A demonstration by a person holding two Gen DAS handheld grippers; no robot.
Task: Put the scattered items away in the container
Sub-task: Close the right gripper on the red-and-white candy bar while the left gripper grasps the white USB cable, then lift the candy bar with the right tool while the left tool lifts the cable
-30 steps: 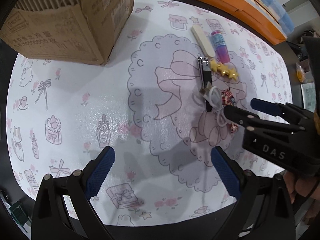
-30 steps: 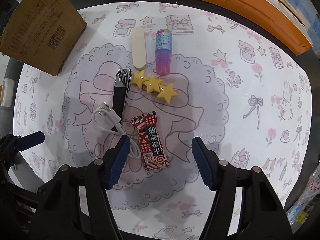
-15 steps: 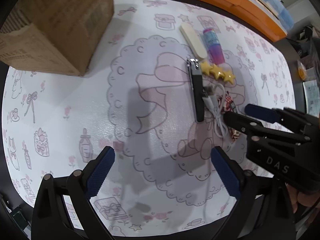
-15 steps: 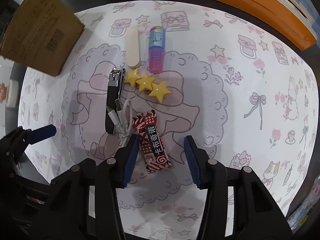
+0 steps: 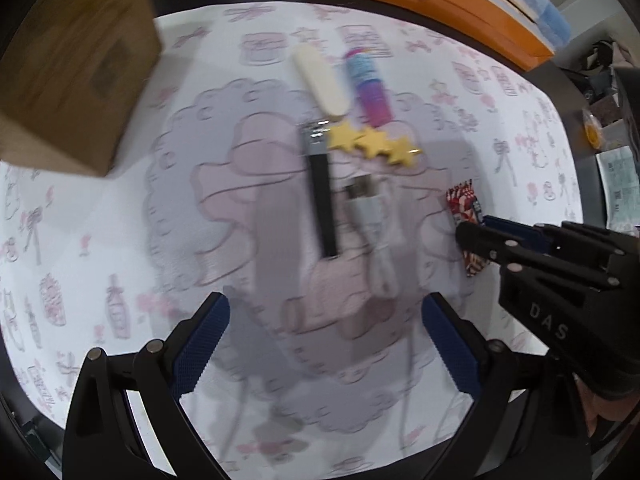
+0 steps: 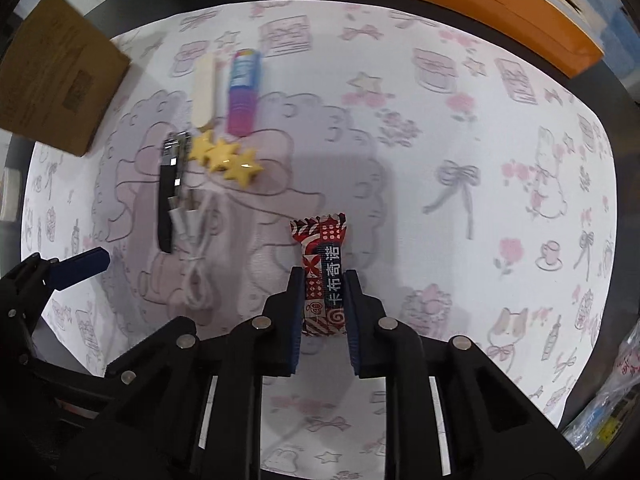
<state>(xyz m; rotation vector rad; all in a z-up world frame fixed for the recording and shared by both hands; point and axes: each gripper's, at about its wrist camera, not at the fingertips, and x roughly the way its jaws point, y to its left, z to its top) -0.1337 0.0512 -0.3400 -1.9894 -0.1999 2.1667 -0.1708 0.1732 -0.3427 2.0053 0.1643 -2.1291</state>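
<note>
My right gripper [image 6: 322,280] is shut on a red patterned snack packet [image 6: 324,268], held just above the mat; it also shows in the left wrist view [image 5: 464,204]. My left gripper [image 5: 326,320] is open and empty, hovering near a white USB cable [image 5: 372,220] and black nail clippers [image 5: 320,192]. Beyond lie a yellow star hair clip [image 5: 376,146], a cream nail file [image 5: 320,84] and a pink-blue tube [image 5: 370,88]. The cardboard box [image 5: 68,80] stands at the far left.
A pink printed mat [image 6: 480,200] covers the dark table. An orange box [image 6: 440,4] lies along the far edge. A plastic bag [image 6: 608,412] sits at the right edge of the right wrist view.
My right gripper has closed on the snack packet and carried it right, away from the cable. My left gripper has moved right toward the cable and clippers.
</note>
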